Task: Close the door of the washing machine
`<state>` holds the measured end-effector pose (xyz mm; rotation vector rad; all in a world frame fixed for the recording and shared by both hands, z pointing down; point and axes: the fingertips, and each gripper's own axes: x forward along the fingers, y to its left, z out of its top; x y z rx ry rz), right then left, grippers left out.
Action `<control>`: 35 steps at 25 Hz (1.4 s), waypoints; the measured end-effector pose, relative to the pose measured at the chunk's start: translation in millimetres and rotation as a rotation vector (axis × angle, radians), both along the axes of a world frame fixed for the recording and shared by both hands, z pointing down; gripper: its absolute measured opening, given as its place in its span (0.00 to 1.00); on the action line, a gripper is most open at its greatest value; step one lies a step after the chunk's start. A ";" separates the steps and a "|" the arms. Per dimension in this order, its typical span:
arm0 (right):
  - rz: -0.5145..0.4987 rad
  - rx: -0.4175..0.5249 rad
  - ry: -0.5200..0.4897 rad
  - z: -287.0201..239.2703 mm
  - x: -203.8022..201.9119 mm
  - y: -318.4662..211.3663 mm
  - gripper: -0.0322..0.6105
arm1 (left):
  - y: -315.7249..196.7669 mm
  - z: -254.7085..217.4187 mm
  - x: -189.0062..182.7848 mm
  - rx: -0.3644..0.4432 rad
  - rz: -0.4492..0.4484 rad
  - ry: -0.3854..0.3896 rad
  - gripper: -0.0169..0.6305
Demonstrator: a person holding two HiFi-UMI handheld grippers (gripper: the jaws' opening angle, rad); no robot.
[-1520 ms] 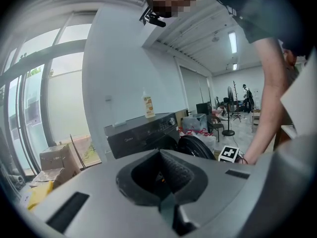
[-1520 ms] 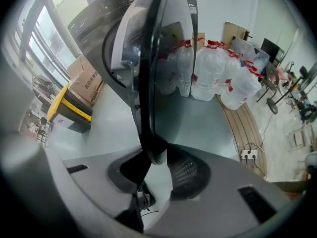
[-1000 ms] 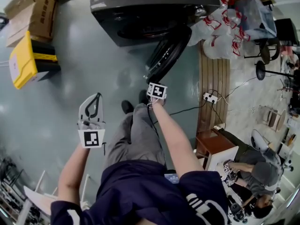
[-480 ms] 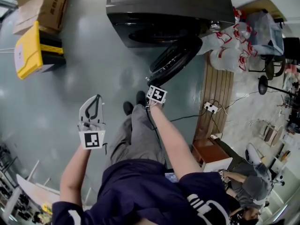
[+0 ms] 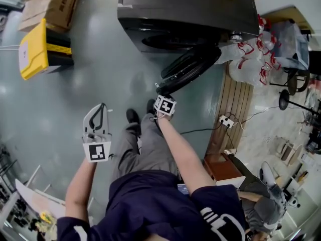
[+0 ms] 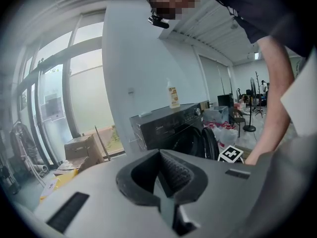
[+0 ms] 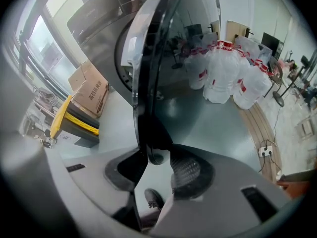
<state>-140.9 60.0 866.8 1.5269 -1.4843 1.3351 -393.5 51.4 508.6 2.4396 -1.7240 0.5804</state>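
Your right gripper [image 7: 159, 160] points steeply down at the free edge of the washing machine door [image 7: 148, 58]. Its jaws have just been opening and now stand apart, with the door's dark rim between them. The rim lies against the left jaw, and a gap shows before the right pad [image 7: 185, 170], so nothing is clamped.

Just beyond that gripper stands the black front-loading washing machine [image 5: 185, 14], the largest thing in sight. Its round door hangs swung out toward you, edge-on to the gripper, and the drum opening behind it is uncovered.

To the right of the right gripper, past the door, a heap of white bags with red print [image 5: 251, 59] sits on the floor beside the machine. A strip of wooden boards [image 5: 233, 99] runs back from the bags on that side, with a white power strip [image 5: 225, 119] and its cable lying on it.

Your left gripper [image 5: 103, 106] is held well apart from the door, to the left of your legs, its jaws together and empty. Ahead of it and to its left lie cardboard boxes [image 5: 55, 4] and a yellow and black case [image 5: 40, 51]. A small bottle [image 6: 173, 94] stands on top of the machine.

Your dark shoe [image 5: 133, 117] is on the floor between the two grippers.
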 end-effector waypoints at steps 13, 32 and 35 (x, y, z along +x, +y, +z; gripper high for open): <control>0.098 0.038 -0.030 -0.3 -25.6 -28.3 0.30 | -15.3 6.5 -22.1 -0.002 0.152 -0.105 0.06; 0.196 0.099 -0.054 -1.8 -72.3 -95.2 0.32 | -34.3 22.1 -84.1 -0.042 0.089 -0.033 0.06; 0.219 0.105 -0.062 -2.4 -78.9 -105.7 0.32 | -40.3 21.9 -94.1 -0.044 0.063 -0.008 0.06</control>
